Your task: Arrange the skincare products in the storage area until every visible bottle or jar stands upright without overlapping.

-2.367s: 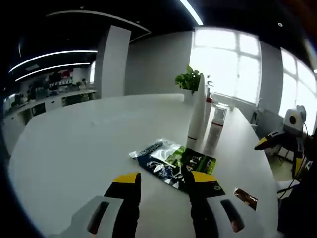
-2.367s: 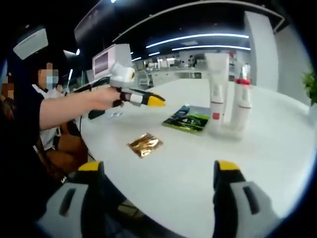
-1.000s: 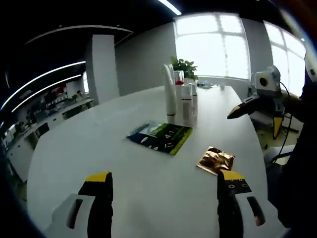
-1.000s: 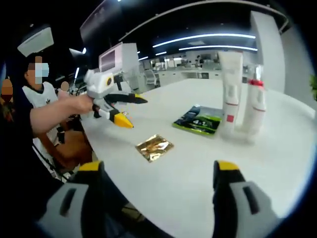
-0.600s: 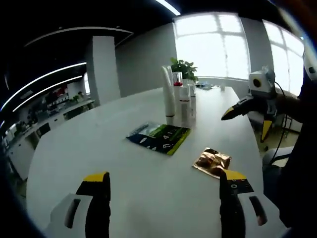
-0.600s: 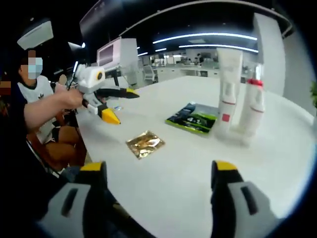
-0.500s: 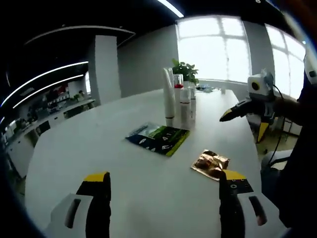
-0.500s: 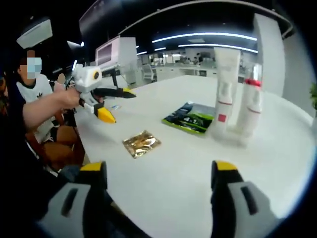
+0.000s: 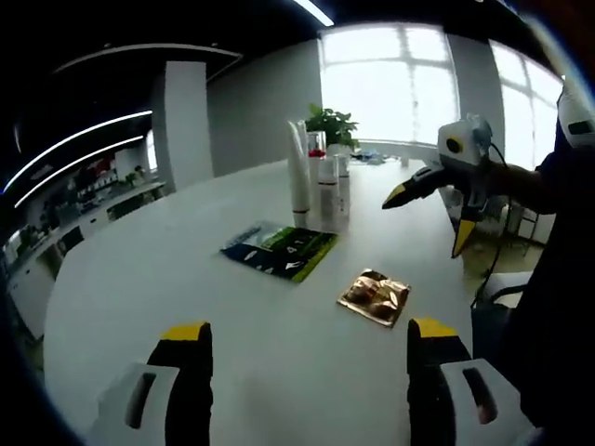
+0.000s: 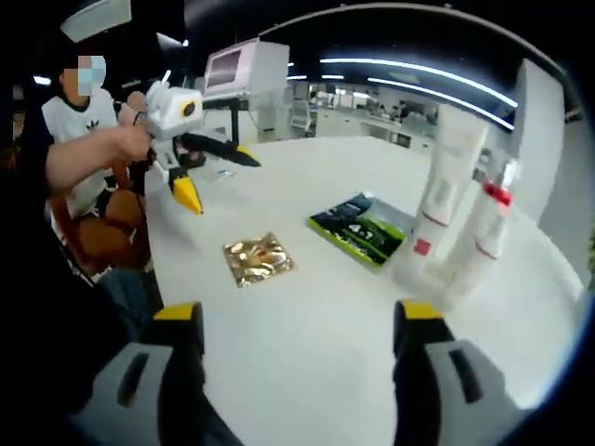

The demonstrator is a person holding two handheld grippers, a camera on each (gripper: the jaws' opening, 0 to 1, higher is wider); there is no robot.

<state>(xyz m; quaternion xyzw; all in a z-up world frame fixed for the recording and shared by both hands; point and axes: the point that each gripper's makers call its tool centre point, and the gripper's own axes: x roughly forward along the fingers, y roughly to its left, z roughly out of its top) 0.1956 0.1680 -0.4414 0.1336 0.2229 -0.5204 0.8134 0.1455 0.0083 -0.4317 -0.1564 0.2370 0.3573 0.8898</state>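
In the left gripper view the left gripper [image 9: 307, 339] has its two yellow-tipped jaws spread wide with nothing between them, hovering over the near part of the white table [image 9: 139, 269]. The right gripper [image 10: 290, 321], seen in its own view, likewise has its jaws wide apart and empty above the table's near edge. Just beyond the left gripper's right jaw lies a gold foil packet [image 9: 375, 296], flat on the table. Past it, toward the left, a dark green sachet [image 9: 279, 250] also lies flat, apart from the packet. Farther still, a tall white tube [image 9: 297, 174] stands upright beside a white bottle with a red band [image 9: 328, 189], close together in a small cluster just behind the sachet; whether they touch cannot be told. In the right gripper view the same tube and bottle stand at the right, the sachet just to their left and the packet nearer. A potted plant [image 9: 327, 122] sits at the far end of the table.
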